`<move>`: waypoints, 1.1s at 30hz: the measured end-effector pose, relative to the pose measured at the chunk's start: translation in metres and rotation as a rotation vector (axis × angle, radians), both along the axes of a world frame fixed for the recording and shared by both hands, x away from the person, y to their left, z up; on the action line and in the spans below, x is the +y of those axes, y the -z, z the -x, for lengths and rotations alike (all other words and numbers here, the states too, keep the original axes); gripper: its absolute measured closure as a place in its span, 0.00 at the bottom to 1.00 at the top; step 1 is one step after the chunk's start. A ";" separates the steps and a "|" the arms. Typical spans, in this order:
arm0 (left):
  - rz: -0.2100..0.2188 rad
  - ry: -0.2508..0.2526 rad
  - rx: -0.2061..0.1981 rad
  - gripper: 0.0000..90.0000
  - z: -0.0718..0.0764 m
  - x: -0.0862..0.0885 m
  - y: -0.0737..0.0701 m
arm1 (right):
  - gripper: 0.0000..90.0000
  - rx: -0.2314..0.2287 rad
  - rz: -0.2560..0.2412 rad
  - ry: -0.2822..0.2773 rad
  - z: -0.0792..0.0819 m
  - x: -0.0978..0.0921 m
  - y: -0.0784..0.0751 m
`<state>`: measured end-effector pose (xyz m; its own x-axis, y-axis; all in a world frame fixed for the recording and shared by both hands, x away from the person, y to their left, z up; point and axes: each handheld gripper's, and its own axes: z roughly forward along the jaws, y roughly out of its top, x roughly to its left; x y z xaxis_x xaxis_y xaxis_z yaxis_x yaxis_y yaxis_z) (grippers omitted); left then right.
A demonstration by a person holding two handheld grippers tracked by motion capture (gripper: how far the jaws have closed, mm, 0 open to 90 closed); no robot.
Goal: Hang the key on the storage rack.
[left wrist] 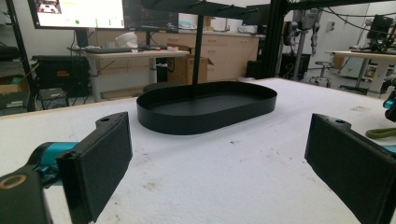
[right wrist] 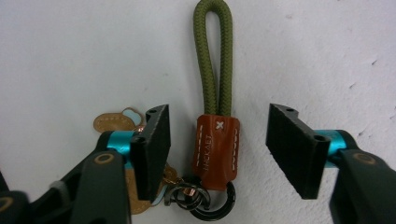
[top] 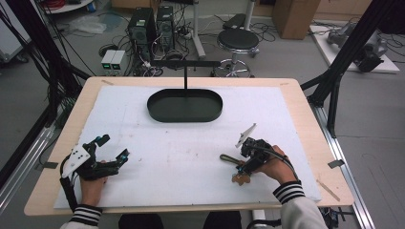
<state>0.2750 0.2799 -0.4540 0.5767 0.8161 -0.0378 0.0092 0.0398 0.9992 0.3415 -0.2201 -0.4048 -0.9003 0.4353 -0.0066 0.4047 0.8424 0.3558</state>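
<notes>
Olive rope keychain [right wrist: 214, 93] between spread right gripper [right wrist: 217, 140] fingers, untouched.

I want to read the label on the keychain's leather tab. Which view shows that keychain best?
The right gripper view: the keychain lies close between the open jaws, green loop, brown tab and rings clear. The high view shows it small beside the right hand-held gripper; the left gripper view catches a green sliver.

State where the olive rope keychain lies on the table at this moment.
In the high view the keychain lies flat on the white mat at near right, under the right gripper. The right gripper view shows it between open fingers, untouched.
</notes>
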 end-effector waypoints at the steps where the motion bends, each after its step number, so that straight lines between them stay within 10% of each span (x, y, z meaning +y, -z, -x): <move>1: 0.000 0.000 0.000 0.09 0.000 0.000 0.000 | 0.46 0.002 0.001 0.001 0.000 0.000 0.000; 33: 0.002 0.000 -0.001 0.09 0.000 0.000 0.000 | 0.82 0.014 0.044 -0.010 0.000 0.001 0.001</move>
